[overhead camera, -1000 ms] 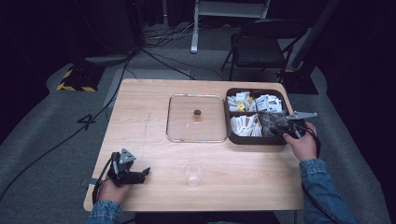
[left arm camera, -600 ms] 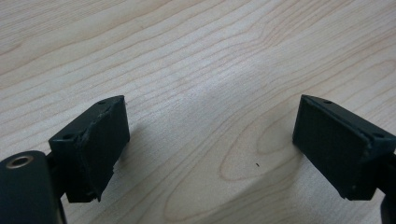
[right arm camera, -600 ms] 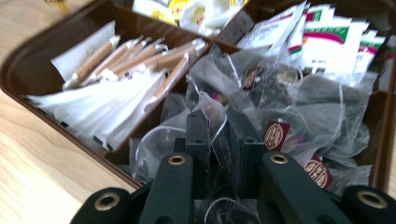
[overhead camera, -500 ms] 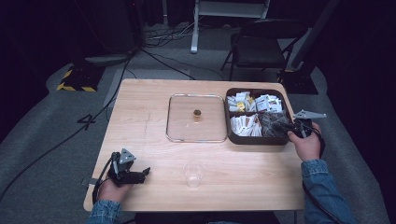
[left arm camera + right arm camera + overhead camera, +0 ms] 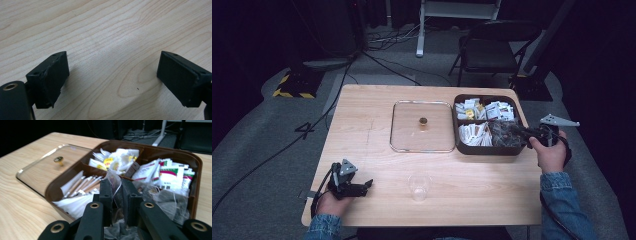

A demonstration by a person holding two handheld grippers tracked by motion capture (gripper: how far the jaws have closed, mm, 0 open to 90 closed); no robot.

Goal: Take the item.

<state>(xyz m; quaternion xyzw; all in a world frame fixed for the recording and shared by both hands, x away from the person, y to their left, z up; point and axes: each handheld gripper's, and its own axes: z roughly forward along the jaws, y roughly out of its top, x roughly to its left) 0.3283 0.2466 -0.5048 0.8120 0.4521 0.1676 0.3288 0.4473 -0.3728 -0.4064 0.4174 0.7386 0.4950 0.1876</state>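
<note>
On the tabletop a brown box sits at 3 o'clock, its glass lid beside it; a clear cup stands at 6 o'clock

Inventory, by count:
- Wooden table: 1, centre frame.
- Brown compartment tray: 1, right of centre; sachets inside too many to count.
- Clear lid with brass knob: 1, centre.
- Clear cup: 1, lower centre.
- Folding chair: 1, upper right.
- Hand-held grippers: 2, left gripper lower left, right gripper right.
</note>
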